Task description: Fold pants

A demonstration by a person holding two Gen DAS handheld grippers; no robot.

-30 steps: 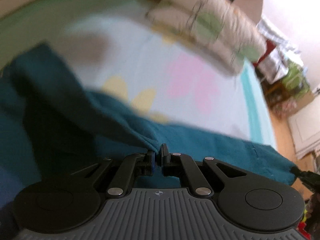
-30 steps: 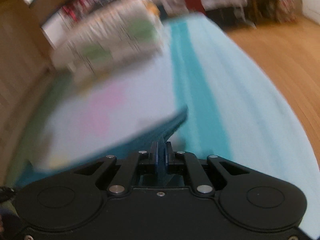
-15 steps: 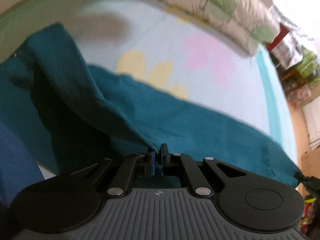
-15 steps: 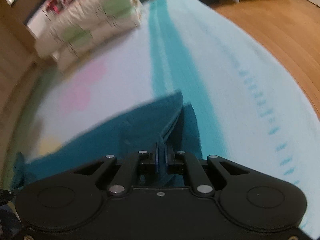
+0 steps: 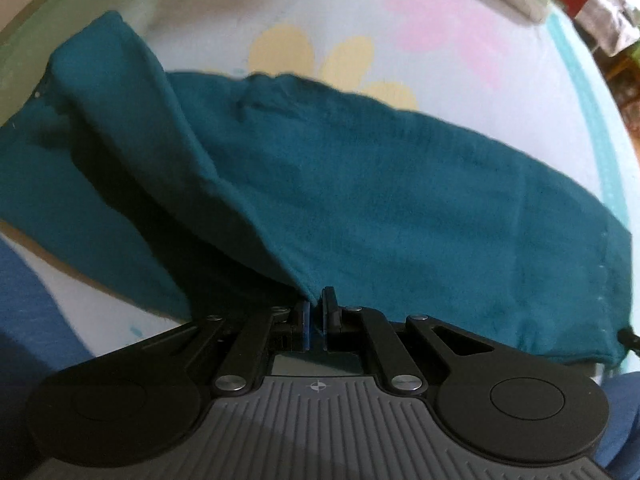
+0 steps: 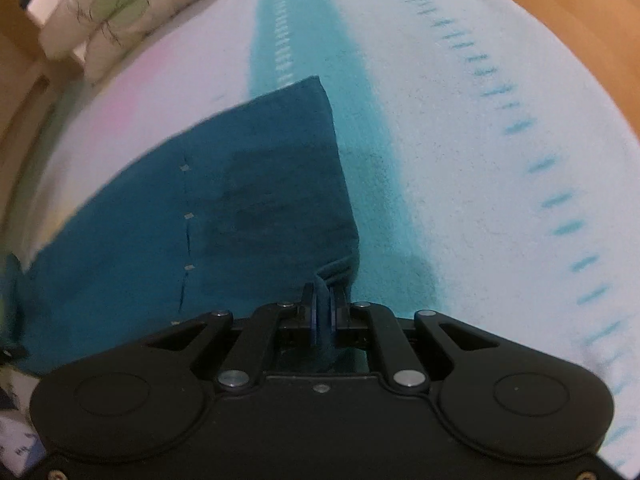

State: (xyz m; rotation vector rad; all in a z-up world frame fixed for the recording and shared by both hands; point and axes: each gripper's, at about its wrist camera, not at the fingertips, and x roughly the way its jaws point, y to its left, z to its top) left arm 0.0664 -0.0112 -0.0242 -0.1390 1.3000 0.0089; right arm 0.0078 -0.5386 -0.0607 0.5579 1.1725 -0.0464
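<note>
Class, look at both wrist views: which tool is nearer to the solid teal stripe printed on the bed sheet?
Right. The right tool grips the pants hem directly beside the teal stripe. The left tool grips the pants with the stripe far off at that view's right edge.

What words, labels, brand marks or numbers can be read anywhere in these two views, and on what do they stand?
No readable text in either view.
Left hand-held gripper: a small crosshair sign on its grey ribbed body, no letters.
Pants: plain teal, no label showing; small pale stitch marks only.
Bedsheet: flower shapes and dash rows, no writing.
Small printed item at the lower left edge of the right view: dark marks, too blurred to read.
</note>
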